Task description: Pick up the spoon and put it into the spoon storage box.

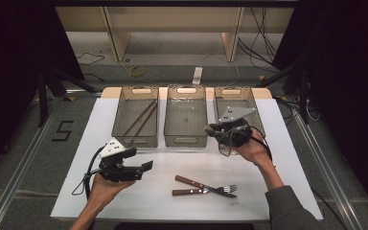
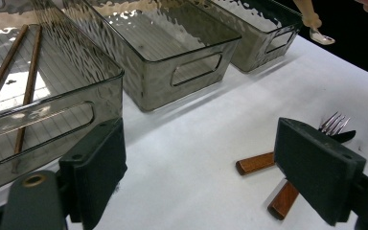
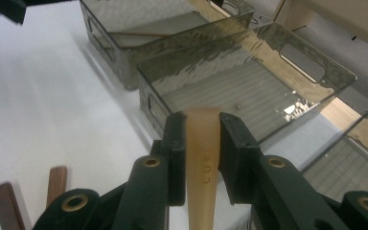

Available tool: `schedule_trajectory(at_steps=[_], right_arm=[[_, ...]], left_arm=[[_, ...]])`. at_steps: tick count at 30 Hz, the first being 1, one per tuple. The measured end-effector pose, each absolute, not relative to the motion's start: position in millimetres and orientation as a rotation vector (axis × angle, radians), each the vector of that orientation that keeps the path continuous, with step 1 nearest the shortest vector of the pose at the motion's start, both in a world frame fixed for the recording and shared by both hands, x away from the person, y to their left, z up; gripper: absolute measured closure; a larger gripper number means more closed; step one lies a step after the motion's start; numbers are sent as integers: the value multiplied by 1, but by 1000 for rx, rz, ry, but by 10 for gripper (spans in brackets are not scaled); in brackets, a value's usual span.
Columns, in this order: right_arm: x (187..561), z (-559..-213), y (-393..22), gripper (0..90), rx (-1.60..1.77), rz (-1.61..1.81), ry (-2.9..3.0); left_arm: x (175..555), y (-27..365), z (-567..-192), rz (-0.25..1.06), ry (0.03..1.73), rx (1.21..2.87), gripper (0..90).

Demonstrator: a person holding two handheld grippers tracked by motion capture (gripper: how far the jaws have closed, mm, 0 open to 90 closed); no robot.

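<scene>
White sheet point(image 1: 182, 158) covers my table; near edge: two wood-handled forks point(image 1: 206, 188). L gripper point(image 2: 211, 172) spread wide, empty. R gripper point(image 3: 201, 158) pinching tan-handled spoon point(image 3: 203, 153) above right bin point(image 1: 258, 120). Chopsticks point(image 1: 139, 119) in left bin point(image 1: 117, 115); grey floor, cables beyond.

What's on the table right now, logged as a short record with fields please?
surface: white table
bins: three clear bins in a row; left bin holds chopsticks
loose items: two wooden-handled forks crossed near the front edge
right gripper: shut on a pale handle, near the right bin
left gripper: open, holding nothing, aimed toward the forks
</scene>
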State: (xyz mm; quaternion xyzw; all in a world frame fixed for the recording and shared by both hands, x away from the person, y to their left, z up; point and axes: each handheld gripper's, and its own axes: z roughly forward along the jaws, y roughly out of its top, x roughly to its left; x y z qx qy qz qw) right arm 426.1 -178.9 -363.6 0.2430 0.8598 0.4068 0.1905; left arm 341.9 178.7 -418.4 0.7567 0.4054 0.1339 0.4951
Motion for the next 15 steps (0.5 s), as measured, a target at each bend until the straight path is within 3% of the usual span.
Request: schedule_trajectory(at_steps=[15], right_arm=[[461,-346,-150,744,812,1242,2346]], left_arm=[[342,180,-417,334,982,1827,179]])
